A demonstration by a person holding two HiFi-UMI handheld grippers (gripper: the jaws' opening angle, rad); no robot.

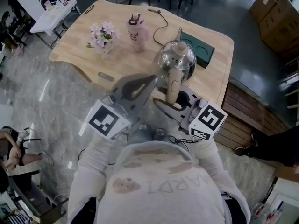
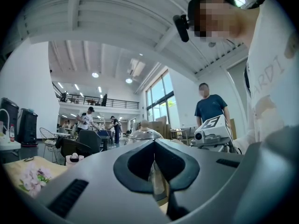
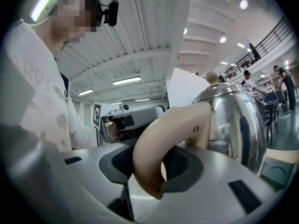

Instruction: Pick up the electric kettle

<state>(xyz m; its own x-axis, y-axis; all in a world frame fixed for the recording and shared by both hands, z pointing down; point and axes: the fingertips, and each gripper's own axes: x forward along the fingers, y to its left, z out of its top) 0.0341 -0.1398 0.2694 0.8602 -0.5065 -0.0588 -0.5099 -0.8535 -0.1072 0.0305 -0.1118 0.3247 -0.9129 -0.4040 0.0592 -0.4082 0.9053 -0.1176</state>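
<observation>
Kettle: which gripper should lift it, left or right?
Right. The right gripper grips the beige handle of the kettle between its jaws; the left gripper is shut, empty, off to the side.

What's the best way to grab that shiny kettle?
By the beige handle, from the person's side. It loops clear of the round kettle, a narrow bar that jaws can close across; the right gripper grips it there.

Left tool (image 1: 150, 80): held level, jaws closed together, nothing between them.
Right tool (image 1: 169, 105): held level, jaws clamped on the kettle handle (image 1: 173, 85).
Left arm (image 1: 96, 160): bent, reaching forward.
Right arm (image 1: 212, 157): bent, reaching forward beside it.
</observation>
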